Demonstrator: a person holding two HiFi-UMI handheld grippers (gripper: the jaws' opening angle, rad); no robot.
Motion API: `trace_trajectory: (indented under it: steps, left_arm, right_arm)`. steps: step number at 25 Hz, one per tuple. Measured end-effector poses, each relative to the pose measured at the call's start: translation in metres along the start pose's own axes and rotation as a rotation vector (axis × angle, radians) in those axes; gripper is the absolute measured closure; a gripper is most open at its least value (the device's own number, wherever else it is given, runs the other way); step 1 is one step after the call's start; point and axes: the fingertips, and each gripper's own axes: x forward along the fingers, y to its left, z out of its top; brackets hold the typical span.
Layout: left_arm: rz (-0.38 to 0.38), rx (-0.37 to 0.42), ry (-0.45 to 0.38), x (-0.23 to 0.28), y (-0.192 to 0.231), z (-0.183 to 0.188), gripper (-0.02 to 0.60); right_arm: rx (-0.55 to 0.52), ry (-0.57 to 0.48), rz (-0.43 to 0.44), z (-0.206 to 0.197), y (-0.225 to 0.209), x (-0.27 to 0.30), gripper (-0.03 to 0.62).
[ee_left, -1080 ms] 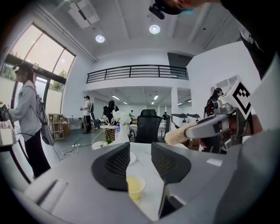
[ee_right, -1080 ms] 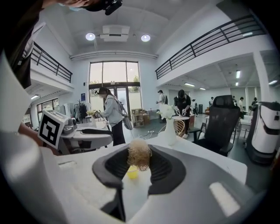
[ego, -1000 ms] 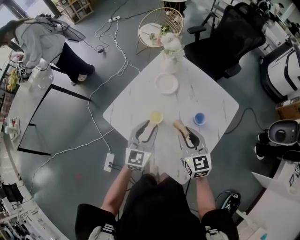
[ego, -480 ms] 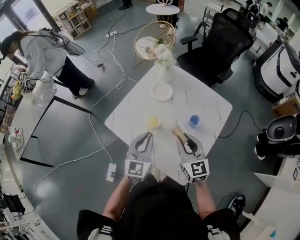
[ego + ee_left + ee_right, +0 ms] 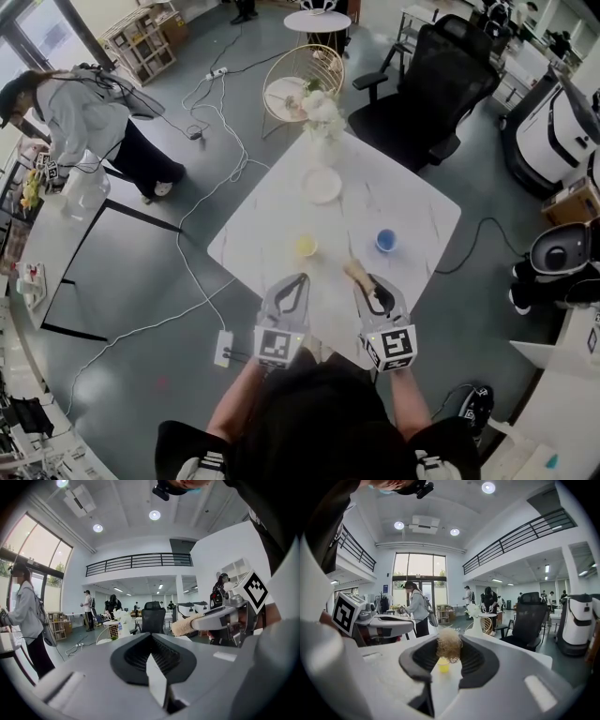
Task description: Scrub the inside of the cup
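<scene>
Scrubber (image 5: 449, 645) in the right gripper (image 5: 367, 284), yellow cup (image 5: 306, 246) ahead of it

The scrubber is a tan, wiry fibre tuft, pinched so its bushy end pokes past the tips, probably to reach inside the cup; the left gripper (image 5: 151, 637) has just been closing and is clenched on nothing; the small round cup stands upright on the white marbled worktop (image 5: 403, 202), ahead of both grippers, touching neither.

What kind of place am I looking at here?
Probably an open-plan office or lab rather than a kitchen: a railed mezzanine overlooks a hall with a black office chair, a white table and a power strip on the grey floor.
</scene>
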Motion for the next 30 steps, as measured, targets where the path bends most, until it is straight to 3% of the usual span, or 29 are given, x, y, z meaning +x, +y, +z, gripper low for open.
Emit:
trace_trajectory:
  steps: [13, 20, 24, 30]
  left_arm:
    - [-0.022, -0.002, -0.032, 0.003, 0.007, 0.003, 0.575]
    - [-0.156, -0.016, -0.021, 0.021, -0.023, -0.007, 0.575]
    - [-0.250, -0.002, -0.009, 0.042, -0.052, -0.010, 0.574]
    - [-0.323, -0.002, 0.012, 0.080, -0.097, -0.027, 0.575]
  right_arm:
    - [0.007, -0.002, -0.030, 0.004, 0.001, -0.001, 0.484]
    - [0.026, 0.015, -0.148, -0.002, -0.015, -0.024, 0.485]
    - [0.039, 0.016, -0.245, -0.007, -0.041, -0.049, 0.484]
    - [0.071, 0.054, -0.347, -0.030, -0.086, -0.087, 0.484]
